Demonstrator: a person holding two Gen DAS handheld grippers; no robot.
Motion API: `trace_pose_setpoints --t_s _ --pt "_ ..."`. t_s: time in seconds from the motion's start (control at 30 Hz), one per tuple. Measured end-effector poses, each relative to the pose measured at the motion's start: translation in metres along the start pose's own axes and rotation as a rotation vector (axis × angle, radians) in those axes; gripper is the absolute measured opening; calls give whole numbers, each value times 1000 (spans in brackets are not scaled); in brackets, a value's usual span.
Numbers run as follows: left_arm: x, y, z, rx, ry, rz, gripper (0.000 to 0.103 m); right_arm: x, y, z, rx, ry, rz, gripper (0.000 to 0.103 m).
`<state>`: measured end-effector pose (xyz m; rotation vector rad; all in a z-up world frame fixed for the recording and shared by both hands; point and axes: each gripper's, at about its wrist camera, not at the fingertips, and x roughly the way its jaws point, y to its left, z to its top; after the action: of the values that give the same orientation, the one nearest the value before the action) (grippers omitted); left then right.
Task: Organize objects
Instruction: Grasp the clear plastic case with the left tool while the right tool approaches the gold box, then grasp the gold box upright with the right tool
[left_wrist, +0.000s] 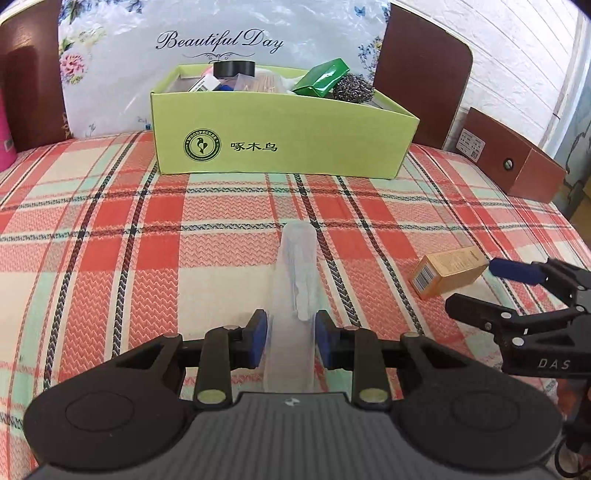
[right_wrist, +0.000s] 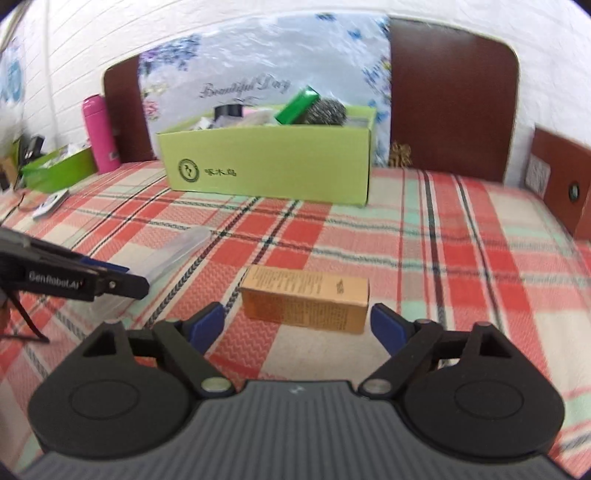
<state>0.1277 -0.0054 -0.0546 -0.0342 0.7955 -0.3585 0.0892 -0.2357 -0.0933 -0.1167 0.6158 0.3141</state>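
A clear plastic case (left_wrist: 295, 280) lies on the plaid bedspread, its near end between the blue pads of my left gripper (left_wrist: 290, 338), which stands open around it without squeezing. The case also shows in the right wrist view (right_wrist: 173, 251). A small tan carton (right_wrist: 306, 301) lies on its side just ahead of my right gripper (right_wrist: 297, 325), which is wide open with a pad near each end of it. The carton also shows in the left wrist view (left_wrist: 448, 271). A green cardboard box (left_wrist: 280, 136) stands at the back, holding several items.
The box holds a black tape roll (left_wrist: 233, 68), a green packet (left_wrist: 323, 78) and a steel scourer (left_wrist: 354, 88). A pink bottle (right_wrist: 99, 133) and a green tray (right_wrist: 59, 171) stand at the far left. A brown headboard (right_wrist: 450, 92) and side rail (left_wrist: 517, 162) bound the bed.
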Motion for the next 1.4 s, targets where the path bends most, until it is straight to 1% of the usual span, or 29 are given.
trace_pose_setpoints --t_s 0.13,0.23,0.33,0.4,0.47,0.5,0.67,0.7,0.77,0.83,0.87,0.9,0.97,1.0,1.1,1.2,1.23,1.3,1.4 --pt "-2 -2 -1 -6 1 -2 30 0 3 2 -96 -9 -58 88" --pt "-3 -4 -3 7 -2 -2 30 9 2 2 -134 19 -57 85" --pt "-3 -4 -3 0 -4 0 30 28 1 9 -95 41 -46 82" --pt "-3 -4 -3 -4 -3 2 30 42 -1 16 -2 49 -55 81" --pt "-2 -5 -2 -2 -1 4 30 53 -4 22 78 57 -24 81" --pt "-1 -5 -1 0 -1 5 31 56 -5 25 90 76 -14 78" --pt "2 -9 0 14 -8 10 31 47 6 19 62 133 -14 77" --pt "3 -11 1 22 -8 12 31 44 9 18 70 145 -5 74" --pt "3 -13 1 26 -9 10 31 34 12 17 111 161 22 73" --pt "3 -13 1 27 -8 2 31 19 18 17 125 127 93 73" --pt "3 -13 0 26 -8 0 31 13 22 18 110 108 112 73" --pt "2 -12 0 22 -6 -4 31 8 26 19 81 92 99 72" --pt "2 -10 0 14 -4 -6 31 7 31 19 45 73 33 72" --pt "2 -10 0 14 -3 -5 31 9 31 20 43 78 16 72" --pt "2 -11 1 18 2 0 31 14 25 20 96 93 -10 71" --pt "5 -12 4 23 10 2 31 14 21 19 126 79 -39 52" --pt "6 -12 6 24 13 2 29 13 19 18 128 72 -45 47" --pt "8 -11 8 15 15 -5 29 13 13 17 139 72 -55 47" --pt "8 -9 9 8 17 -5 29 8 -7 12 226 68 -75 47"
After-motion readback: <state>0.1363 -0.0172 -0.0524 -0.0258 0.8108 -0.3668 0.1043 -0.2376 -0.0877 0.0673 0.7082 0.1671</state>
